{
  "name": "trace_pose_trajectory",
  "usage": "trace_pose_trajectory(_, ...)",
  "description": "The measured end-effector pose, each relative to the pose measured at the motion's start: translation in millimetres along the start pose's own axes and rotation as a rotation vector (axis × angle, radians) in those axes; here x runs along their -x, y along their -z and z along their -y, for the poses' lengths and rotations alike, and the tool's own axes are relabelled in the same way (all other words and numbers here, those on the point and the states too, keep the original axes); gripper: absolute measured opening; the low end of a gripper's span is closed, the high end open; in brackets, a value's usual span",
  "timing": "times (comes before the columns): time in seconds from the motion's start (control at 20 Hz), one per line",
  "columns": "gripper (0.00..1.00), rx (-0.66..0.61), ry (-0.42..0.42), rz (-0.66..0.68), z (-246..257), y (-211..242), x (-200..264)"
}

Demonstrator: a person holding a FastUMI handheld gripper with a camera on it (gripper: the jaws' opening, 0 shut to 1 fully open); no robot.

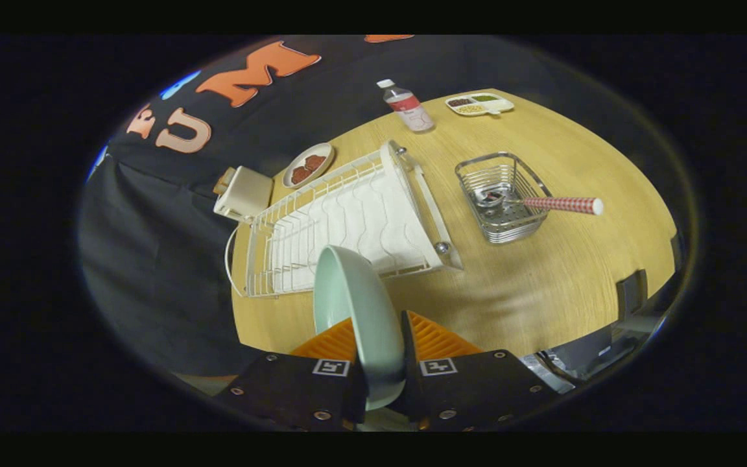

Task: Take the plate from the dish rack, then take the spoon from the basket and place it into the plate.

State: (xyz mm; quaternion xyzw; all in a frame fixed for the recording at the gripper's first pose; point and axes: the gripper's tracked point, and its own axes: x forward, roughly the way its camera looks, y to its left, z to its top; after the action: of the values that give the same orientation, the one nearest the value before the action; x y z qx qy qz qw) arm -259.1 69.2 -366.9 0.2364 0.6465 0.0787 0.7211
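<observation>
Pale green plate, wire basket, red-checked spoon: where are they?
Pale green plate [354,305]: gripper view, inner face, between the fingers.
Wire basket [529,176]: gripper view, far rim.
Red-checked spoon [565,205]: gripper view, handle.

A light wooden desk [542,285] with fine grain spreads ahead of the claw [383,344], lit softly and evenly, with a faint sheen just beyond the fingers. Black cloth [153,246] hangs as the booth's wall past the desk's far edge and drapes down along its left side. To the right, beyond the desk's edge, dark equipment [633,292] stands, unclear.
</observation>
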Motion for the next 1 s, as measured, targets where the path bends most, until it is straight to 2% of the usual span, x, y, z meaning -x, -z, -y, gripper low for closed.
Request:
trace_pose_trajectory(0.2, 0.25, -0.066, -0.105, 0.013, 2.5, 12.7, -11.6)
trace_pose_trajectory(0.3, 0.25, -0.084, -0.132, 0.006, 8.4, 22.9, -16.3)
trace_pose_trajectory(0.65, 0.25, -0.086, -0.060, -0.005, 49.6, 48.8, -48.4)
trace_pose_trajectory(0.85, 0.25, -0.150, -0.094, 0.019, 50.8, 47.5, -58.2)
trace_pose_trajectory(1.0, 0.30, -0.182, -0.055, 0.026, 58.4, 41.8, -64.8)
